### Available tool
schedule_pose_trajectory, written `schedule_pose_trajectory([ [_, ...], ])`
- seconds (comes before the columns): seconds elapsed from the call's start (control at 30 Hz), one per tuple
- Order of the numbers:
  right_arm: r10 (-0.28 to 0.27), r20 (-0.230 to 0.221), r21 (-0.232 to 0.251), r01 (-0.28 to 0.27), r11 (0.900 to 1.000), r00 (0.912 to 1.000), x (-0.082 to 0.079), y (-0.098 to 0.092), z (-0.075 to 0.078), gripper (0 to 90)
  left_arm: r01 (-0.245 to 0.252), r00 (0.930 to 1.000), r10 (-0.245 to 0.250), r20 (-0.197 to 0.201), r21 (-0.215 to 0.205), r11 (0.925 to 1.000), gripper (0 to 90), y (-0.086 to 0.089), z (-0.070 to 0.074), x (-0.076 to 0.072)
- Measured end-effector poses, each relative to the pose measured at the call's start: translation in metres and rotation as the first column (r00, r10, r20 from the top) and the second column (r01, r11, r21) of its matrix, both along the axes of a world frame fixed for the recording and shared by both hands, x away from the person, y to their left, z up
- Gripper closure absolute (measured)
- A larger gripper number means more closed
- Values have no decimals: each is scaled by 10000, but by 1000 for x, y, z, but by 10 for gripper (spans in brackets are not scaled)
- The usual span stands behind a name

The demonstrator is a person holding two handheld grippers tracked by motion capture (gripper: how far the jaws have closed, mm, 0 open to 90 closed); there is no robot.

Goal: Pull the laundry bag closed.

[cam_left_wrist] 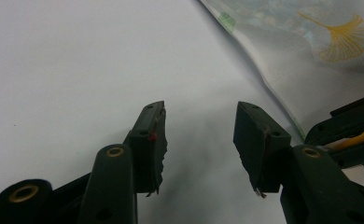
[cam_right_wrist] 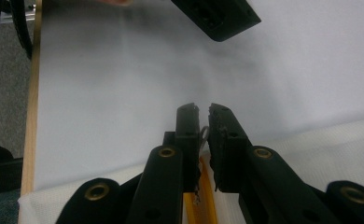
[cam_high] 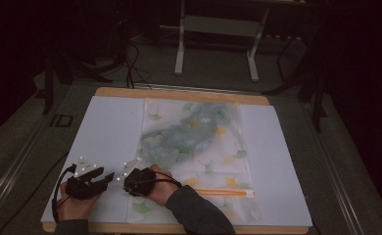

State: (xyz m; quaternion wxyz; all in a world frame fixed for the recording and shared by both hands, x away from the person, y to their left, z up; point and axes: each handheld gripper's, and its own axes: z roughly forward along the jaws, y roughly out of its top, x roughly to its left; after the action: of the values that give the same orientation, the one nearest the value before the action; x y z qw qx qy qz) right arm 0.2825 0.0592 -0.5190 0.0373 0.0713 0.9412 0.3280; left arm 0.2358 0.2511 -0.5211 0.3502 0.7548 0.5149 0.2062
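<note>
A translucent zip bag (cam_high: 199, 142) printed with ginkgo leaves lies flat on a white sheet (cam_high: 106, 127). An orange zip strip (cam_high: 223, 192) crosses its near end. My right gripper (cam_high: 126, 182) sits at the left end of that strip, pointing left. In the right gripper view its jaws (cam_right_wrist: 203, 112) stand almost together, with the orange strip (cam_right_wrist: 203, 205) running between them. My left gripper (cam_high: 108, 176) rests just to its left on the bare sheet. Its jaws (cam_left_wrist: 199, 122) are wide apart with nothing between them, and the bag's edge (cam_left_wrist: 311, 42) lies off to its right.
The sheet covers a wooden board (cam_high: 179, 93) with bare white margins either side of the bag. The board's near edge (cam_right_wrist: 31, 116) is close to both hands. A white metal frame (cam_high: 216, 29) and floor cables stand beyond the table in a dark room.
</note>
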Motion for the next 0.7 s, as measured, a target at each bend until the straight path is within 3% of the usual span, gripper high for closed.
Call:
schedule_pose_trajectory([
  [0.7,-364,-36,221,364,9991,9993,2,-18,5,817,-2,10000,2,30,-5,10000,534,-1,0,0],
])
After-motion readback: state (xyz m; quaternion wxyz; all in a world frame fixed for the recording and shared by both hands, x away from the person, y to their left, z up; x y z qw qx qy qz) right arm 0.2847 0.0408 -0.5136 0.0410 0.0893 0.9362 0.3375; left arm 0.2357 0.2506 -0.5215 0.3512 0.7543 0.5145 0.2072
